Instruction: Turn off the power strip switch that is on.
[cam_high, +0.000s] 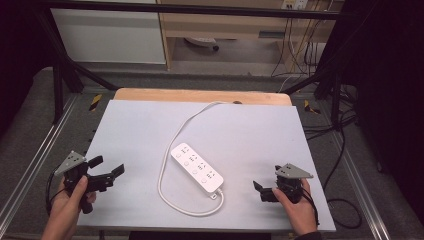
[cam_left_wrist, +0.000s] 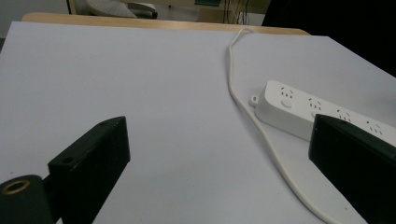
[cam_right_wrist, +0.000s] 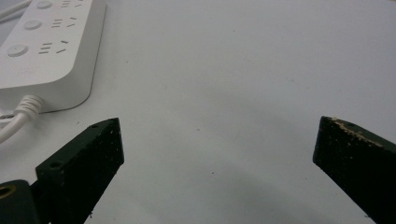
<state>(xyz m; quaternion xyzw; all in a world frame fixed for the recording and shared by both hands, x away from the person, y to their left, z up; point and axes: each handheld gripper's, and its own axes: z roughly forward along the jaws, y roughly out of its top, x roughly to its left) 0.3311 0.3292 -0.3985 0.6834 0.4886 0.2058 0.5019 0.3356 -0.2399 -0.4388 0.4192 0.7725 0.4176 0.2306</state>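
A white power strip (cam_high: 197, 169) lies diagonally in the middle of the pale table sheet (cam_high: 250, 130). Its white cable (cam_high: 162, 176) loops round the near end and runs off past the far edge. My left gripper (cam_high: 108, 165) is held at the near left, open and empty, jaws pointing toward the strip. My right gripper (cam_high: 266, 178) hovers at the near right, also open and empty. In the left gripper view, the left gripper (cam_left_wrist: 218, 128) faces the strip (cam_left_wrist: 289, 105) and cable (cam_left_wrist: 252, 119). In the right gripper view, the right gripper (cam_right_wrist: 218, 126) has the strip's cable end (cam_right_wrist: 46, 51) at upper left.
A wooden table edge (cam_high: 200, 95) shows beyond the sheet. Black frame bars (cam_high: 65, 65) and metal rails (cam_high: 30, 160) flank the table. Loose dark cables (cam_high: 340, 150) hang off the right side. A cabinet (cam_high: 110, 35) stands on the floor behind.
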